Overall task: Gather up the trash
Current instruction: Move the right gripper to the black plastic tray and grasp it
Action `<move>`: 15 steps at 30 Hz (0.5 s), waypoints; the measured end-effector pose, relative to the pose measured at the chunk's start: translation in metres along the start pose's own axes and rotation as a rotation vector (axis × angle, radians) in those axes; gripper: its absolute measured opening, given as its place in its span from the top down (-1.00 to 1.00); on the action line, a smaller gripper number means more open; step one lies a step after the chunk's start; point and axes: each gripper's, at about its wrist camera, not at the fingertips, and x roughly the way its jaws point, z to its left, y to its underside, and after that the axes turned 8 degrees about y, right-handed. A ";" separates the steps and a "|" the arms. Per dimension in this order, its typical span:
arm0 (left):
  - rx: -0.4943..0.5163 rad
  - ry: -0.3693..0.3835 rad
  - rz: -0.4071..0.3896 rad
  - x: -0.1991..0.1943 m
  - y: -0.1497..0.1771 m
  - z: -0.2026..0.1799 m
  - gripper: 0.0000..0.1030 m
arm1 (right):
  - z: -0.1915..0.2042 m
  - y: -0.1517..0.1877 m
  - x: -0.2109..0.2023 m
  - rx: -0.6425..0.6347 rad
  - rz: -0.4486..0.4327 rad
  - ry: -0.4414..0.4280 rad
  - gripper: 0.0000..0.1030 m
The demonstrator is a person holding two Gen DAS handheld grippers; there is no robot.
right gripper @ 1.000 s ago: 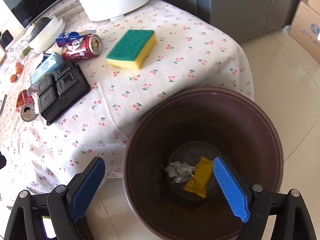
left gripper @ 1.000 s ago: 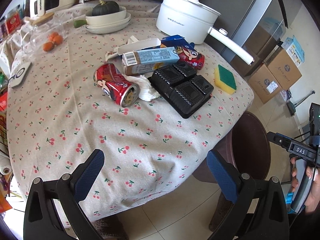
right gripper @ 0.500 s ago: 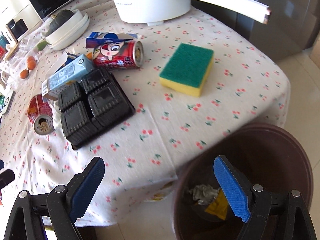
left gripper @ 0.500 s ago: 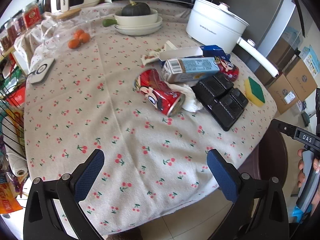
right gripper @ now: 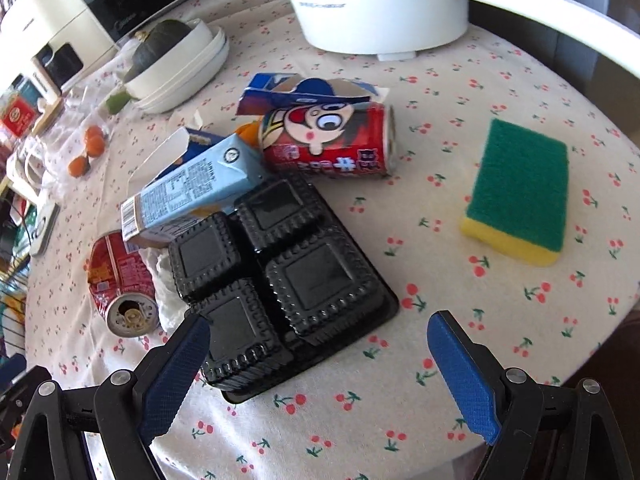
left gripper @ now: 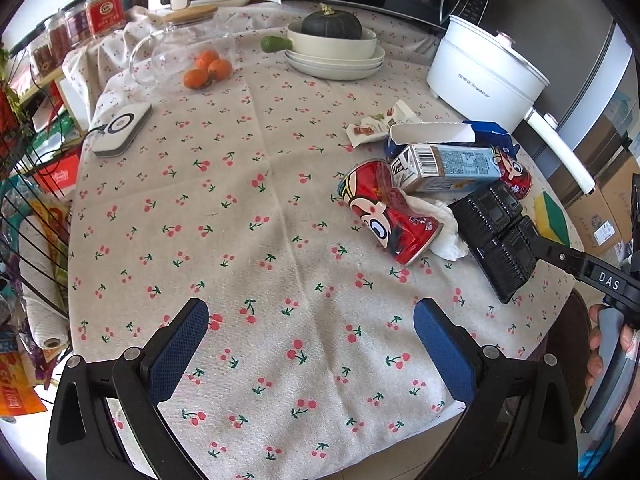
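Trash lies in a cluster on the cherry-print tablecloth. It holds a black plastic tray (right gripper: 276,272) (left gripper: 496,236), a dented red can (left gripper: 386,212) (right gripper: 120,284), a second red can (right gripper: 328,140), a blue milk carton (right gripper: 196,188) (left gripper: 444,168), a crumpled white tissue (left gripper: 444,232) and a torn blue box (right gripper: 304,92). My right gripper (right gripper: 320,364) hovers open just in front of the black tray, nothing between its fingers. Over bare cloth, left of the pile, my left gripper (left gripper: 312,344) stands open and empty.
A green-and-yellow sponge (right gripper: 520,192) lies right of the tray. A white electric pot (left gripper: 484,76) with a long handle, stacked bowls with a squash (left gripper: 332,44), oranges (left gripper: 208,70) and a glass jug stand farther back. A dark bin's rim (left gripper: 568,344) shows beside the table edge.
Both grippers moved from beside the table to over it. The right one left the brown bin and now faces the black tray. Both stayed open.
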 end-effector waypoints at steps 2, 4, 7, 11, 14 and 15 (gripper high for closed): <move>-0.014 0.004 0.009 0.003 0.001 0.002 -1.00 | 0.004 -0.003 0.008 -0.024 -0.005 0.027 -0.78; -0.028 0.011 0.017 0.005 0.001 0.004 -1.00 | -0.003 -0.007 0.014 0.010 -0.012 0.030 -0.78; -0.035 0.017 0.023 0.008 0.001 0.003 -1.00 | -0.016 -0.014 0.023 0.105 -0.011 -0.001 -0.78; -0.023 0.014 0.029 0.013 0.000 -0.001 -1.00 | -0.022 -0.015 0.040 0.148 0.025 -0.034 -0.63; -0.023 0.011 0.031 0.016 -0.002 -0.002 -1.00 | -0.020 -0.016 0.039 0.129 0.004 -0.063 -0.52; -0.025 0.011 0.031 0.017 -0.003 -0.001 -1.00 | -0.019 -0.017 0.038 0.124 0.000 -0.090 -0.30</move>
